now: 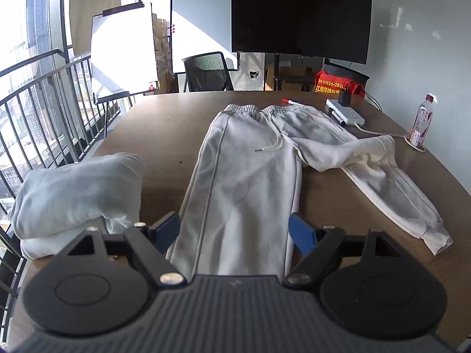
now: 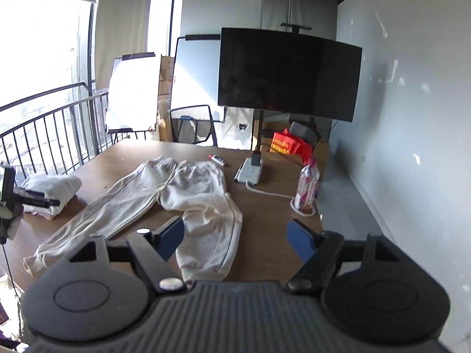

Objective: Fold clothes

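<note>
Sweatpants (image 1: 241, 182) cuff hidden behind left gripper (image 1: 234, 231)

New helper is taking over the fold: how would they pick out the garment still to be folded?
On the brown table, look in front of the black screen. The pale sweatpants lie spread there, waistband toward the screen, one leg bent sideways. Unlike the folded white stack at the left, they have a drawstring and side stripes.

Left wrist view: low over the table (image 1: 164, 129) near edge, facing along the trousers (image 1: 244, 182) toward the monitor (image 1: 297, 14); close. Right wrist view: higher, farther right and back, facing the same monitor (image 2: 288, 73). Shared: trousers (image 2: 164, 194), folded pile (image 1: 76, 188) (image 2: 53, 188), bottle (image 1: 422, 120) (image 2: 307, 185), whiteboards, railing.
</note>
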`<state>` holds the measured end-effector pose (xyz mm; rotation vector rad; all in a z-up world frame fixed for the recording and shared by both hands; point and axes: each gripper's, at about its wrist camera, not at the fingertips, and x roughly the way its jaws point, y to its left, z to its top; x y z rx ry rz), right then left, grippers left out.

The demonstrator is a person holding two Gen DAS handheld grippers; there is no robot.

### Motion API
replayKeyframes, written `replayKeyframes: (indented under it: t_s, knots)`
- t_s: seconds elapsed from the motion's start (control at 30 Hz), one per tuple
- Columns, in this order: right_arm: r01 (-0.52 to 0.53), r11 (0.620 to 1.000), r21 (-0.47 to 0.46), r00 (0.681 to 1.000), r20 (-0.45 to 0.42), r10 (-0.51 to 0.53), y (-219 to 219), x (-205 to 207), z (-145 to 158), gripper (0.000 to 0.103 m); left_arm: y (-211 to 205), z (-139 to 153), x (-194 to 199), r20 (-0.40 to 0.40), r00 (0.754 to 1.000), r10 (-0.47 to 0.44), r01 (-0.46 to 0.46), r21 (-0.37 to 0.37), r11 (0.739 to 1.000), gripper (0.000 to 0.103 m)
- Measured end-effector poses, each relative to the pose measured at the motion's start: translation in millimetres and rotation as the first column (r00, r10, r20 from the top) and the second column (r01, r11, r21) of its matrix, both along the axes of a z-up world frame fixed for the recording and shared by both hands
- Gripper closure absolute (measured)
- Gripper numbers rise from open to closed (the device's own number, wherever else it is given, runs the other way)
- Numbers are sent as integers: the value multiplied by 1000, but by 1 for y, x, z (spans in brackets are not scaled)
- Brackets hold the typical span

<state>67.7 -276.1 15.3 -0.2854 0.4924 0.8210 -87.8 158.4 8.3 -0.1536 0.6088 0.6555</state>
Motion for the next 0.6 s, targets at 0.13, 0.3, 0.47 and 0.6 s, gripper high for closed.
replayKeyframes:
  t_s: [0.13,0.3,0.47,0.6]
  knots:
    - [-95,988,-123,995,9,96,56,-21,-136,30,3,-15,60,-7,1000,-24,25,92,995,24]
    - [-73,991,-114,995,65,81,118,-29,-255,29,20,-22,130,3,1000,-17,16,160,987,23]
    - [-8,995,-103,999,42,13,184,24,-302,28,56,-33,204,14,1000,-12,11,35,999,18]
    - [29,989,-143,999,-21,-32,227,80,-337,50,83,-51,263,15,1000,8,-6,-98,995,17]
